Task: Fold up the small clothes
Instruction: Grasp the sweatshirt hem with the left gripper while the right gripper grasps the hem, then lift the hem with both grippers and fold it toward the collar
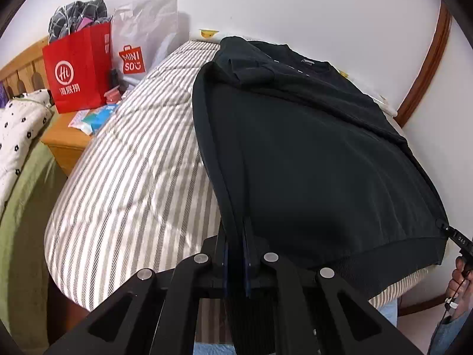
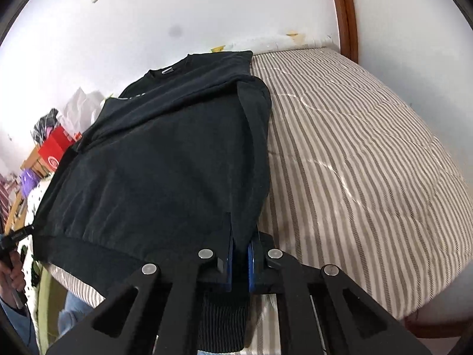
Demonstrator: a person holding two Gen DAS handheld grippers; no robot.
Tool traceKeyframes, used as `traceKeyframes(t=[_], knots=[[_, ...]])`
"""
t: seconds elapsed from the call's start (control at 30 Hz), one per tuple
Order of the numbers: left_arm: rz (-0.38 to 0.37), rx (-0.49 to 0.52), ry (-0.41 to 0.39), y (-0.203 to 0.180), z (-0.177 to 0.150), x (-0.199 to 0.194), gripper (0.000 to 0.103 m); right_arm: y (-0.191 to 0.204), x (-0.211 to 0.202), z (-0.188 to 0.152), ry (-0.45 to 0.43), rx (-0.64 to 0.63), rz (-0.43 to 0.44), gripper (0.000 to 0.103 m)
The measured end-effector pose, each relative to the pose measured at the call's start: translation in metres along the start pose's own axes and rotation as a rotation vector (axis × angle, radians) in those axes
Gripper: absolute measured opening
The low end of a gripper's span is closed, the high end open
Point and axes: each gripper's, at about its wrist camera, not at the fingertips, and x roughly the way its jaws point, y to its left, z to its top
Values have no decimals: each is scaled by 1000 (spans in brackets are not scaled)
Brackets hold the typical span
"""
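Black sweater [image 1: 310, 153] flat on striped bed [image 1: 133, 177], hem at near edge, collar toward wall. Sides already folded in, sleeves laid over body, long narrow shape. Ribbed hem corners pinched: left gripper [image 1: 236, 248] clenched on left corner, right gripper [image 2: 241, 254] clenched on right corner. Likely held so to lift hem toward collar evenly. Fabric thick, matte, slightly creased.

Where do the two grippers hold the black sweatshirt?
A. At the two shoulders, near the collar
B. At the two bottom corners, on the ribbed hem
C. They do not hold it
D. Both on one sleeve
B: the left gripper and the right gripper are each shut on a ribbed hem corner of the black sweatshirt, while its collar lies at the far end on the striped bed.
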Motion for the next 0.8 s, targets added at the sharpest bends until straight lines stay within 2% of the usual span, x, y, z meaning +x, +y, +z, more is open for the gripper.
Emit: traceKeyframes(t=[0.27,0.37,0.43,0.5,0.57,0.63,0.7,0.8], knots=[[-34,-37,10,5,-1,8,10,6,13,4,17,22,-34,15],[-31,-37,5,4,2,11,13,7,21,5,16,40,-38,19],[-26,-29,3,1,5,13,15,7,23,8,6,49,-30,26],[-10,-15,1,-3,6,13,16,8,26,10,1,53,-37,26],[10,9,6,-7,6,13,16,10,27,11,5,34,-52,26],[28,36,7,-10,5,12,15,14,27,9,14,15,-50,8],[34,51,7,-11,4,10,8,15,24,9,4,11,-55,8],[15,38,-30,-8,4,-1,7,14,12,7,-24,9,-36,7]])
